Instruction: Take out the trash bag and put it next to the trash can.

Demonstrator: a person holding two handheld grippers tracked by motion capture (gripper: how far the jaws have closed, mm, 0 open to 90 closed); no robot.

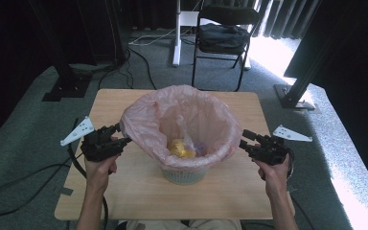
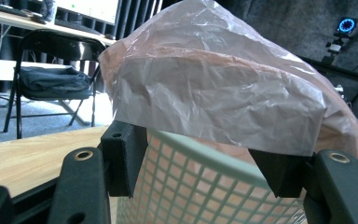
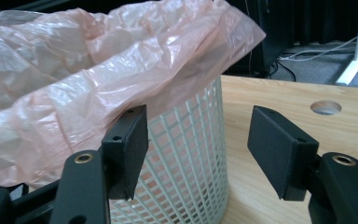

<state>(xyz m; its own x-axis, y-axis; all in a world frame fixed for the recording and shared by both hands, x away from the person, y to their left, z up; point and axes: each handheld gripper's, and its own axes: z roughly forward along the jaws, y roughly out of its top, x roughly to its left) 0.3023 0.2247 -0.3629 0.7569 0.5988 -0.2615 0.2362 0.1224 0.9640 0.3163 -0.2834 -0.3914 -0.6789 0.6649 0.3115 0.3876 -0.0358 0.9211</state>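
pink bag (image 1: 143, 112) lines one mesh basket (image 1: 184, 175) between my two open tools.
left tool (image 1: 123, 134), right tool (image 1: 244, 139); one chair (image 1: 223, 36) beyond the desk (image 1: 239, 184).

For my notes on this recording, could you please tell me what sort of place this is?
Probably a lab or studio set up for recording: black curtains around a small wooden table, metal stand feet with cables on carpet, and a folding chair behind.

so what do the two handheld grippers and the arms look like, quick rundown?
Both are black. The left gripper and right gripper each carry a pale grey three-cornered plate with small holes on top. In the gripper views the jaws end in flat rectangular black pads on arms with brass-coloured rivets. A black cable trails from the left one. The forearms are bare; no sleeves show.
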